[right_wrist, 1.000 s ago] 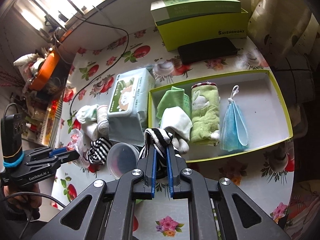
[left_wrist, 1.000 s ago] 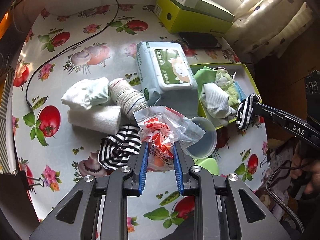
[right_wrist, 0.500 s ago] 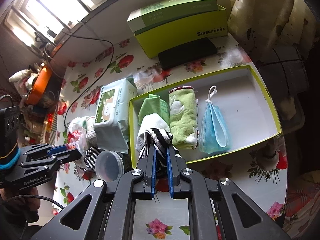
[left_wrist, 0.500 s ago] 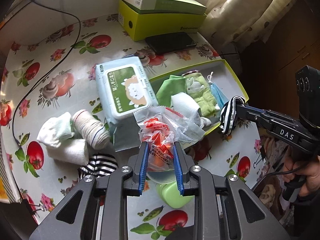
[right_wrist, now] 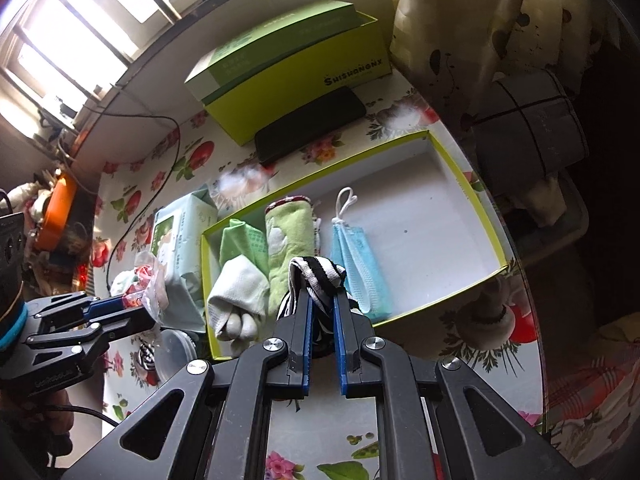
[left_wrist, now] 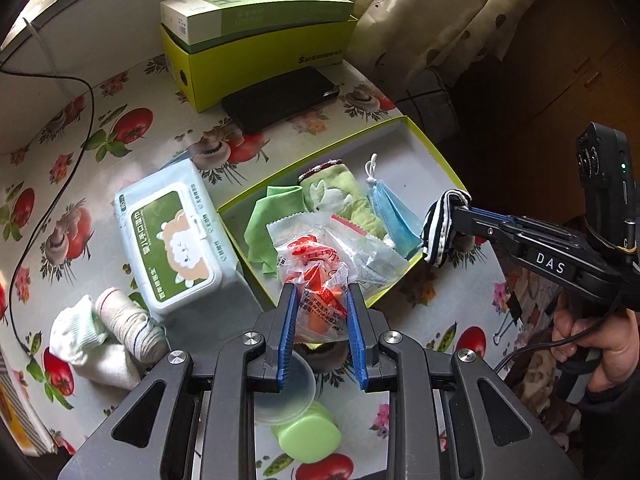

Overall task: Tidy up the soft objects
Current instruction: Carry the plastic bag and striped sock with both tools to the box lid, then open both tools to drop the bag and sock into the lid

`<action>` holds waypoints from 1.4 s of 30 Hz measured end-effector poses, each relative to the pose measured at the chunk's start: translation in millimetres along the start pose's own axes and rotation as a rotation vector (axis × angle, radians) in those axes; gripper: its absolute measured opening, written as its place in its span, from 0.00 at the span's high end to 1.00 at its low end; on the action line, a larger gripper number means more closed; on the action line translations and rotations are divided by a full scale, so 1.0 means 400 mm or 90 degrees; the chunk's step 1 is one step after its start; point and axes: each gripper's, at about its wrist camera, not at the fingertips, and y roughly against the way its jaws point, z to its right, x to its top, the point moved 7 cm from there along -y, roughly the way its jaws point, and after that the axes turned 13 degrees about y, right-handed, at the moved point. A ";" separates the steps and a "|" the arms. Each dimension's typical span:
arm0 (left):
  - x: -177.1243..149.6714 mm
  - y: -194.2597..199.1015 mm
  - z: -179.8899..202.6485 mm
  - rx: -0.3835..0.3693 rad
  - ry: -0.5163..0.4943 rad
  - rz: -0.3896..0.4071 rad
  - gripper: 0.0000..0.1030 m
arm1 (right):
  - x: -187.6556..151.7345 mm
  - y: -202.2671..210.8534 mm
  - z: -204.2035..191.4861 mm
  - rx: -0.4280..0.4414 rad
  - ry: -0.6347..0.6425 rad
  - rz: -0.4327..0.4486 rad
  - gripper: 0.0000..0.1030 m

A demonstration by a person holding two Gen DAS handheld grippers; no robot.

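— What's that left gripper (left_wrist: pixel 319 302) got, from its own camera?

— A crinkly clear packet with red print (left_wrist: pixel 320 258), pinched between the blue pads, jaws about halfway in and pressing on its lower end. The packet hangs above the near edge of the shallow yellow-green box (left_wrist: pixel 436 148) on the flowered tablecloth (left_wrist: pixel 100 152).

— And in the box?

— A green cloth (left_wrist: pixel 266 226), a green rabbit towel (left_wrist: pixel 338 200) and a blue face mask (left_wrist: pixel 390 210), side by side. Left of the box lies a pack of wet wipes (left_wrist: pixel 176 240), and beyond it rolled socks (left_wrist: pixel 104 338). Over on the right, the right gripper (left_wrist: pixel 450 216) grips a black-and-white striped sock (left_wrist: pixel 438 226) just off the box's corner.

— Now the right camera?

— The right gripper (right_wrist: pixel 322 294) is nearly closed, with the striped sock (right_wrist: pixel 318 274) bunched tight between its fingers, above the near wall of the box (right_wrist: pixel 460 184). Below it in the box: a white sock (right_wrist: pixel 236 294), the green cloth (right_wrist: pixel 240 240), the rabbit towel (right_wrist: pixel 288 236), the mask (right_wrist: pixel 358 258); the right half is bare white. At the left edge the left gripper (right_wrist: pixel 150 306) holds the packet (right_wrist: pixel 150 288) near the wet wipes (right_wrist: pixel 180 228).
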 end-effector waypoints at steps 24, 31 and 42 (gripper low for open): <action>0.062 -0.056 0.071 -0.007 -0.013 -0.020 0.76 | 0.038 -0.071 0.218 -0.110 -0.044 -0.025 0.74; 0.090 -0.070 0.110 -0.012 -0.032 -0.021 0.76 | 0.032 -0.051 0.228 -0.119 -0.051 -0.013 0.60; 0.142 -0.162 0.184 -0.017 -0.068 -0.049 0.76 | 0.012 -0.014 0.197 -0.096 -0.062 0.012 0.60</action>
